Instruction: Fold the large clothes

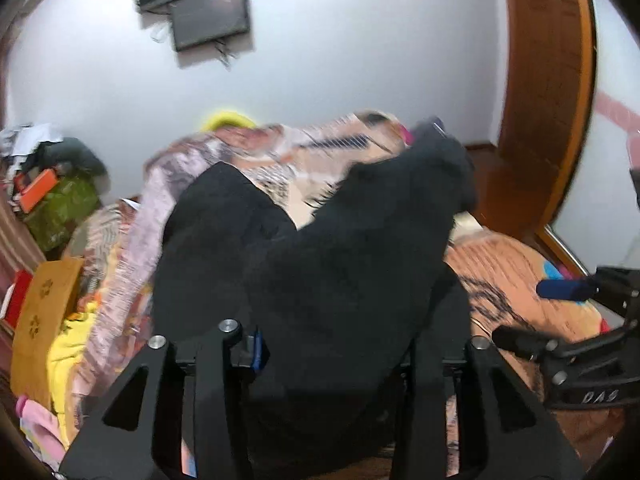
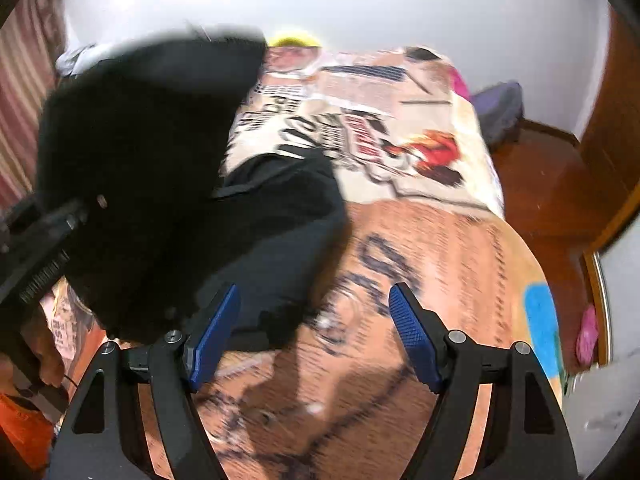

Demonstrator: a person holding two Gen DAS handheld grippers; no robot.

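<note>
A large black garment [image 1: 320, 264] lies partly on the bed and hangs up into my left gripper [image 1: 340, 344]. The cloth fills the gap between the left fingers and hides the pads, so the jaw state is unclear. In the right wrist view the same black garment [image 2: 160, 152] is lifted at the left, over the patterned bedspread [image 2: 420, 248]. My right gripper [image 2: 314, 328] is open and empty above the bedspread, to the right of the garment. Its blue pads [image 2: 412, 332] stand wide apart. The right gripper also shows at the right edge of the left wrist view [image 1: 560, 316].
The bed runs up to a white wall with a dark wall-mounted box [image 1: 208, 4]. A wooden wardrobe [image 1: 548, 92] stands at the right beside a wooden floor [image 2: 552, 184]. Clutter and a green bag [image 1: 60, 204] sit left of the bed. A purple cushion [image 2: 500, 108] lies at the far corner.
</note>
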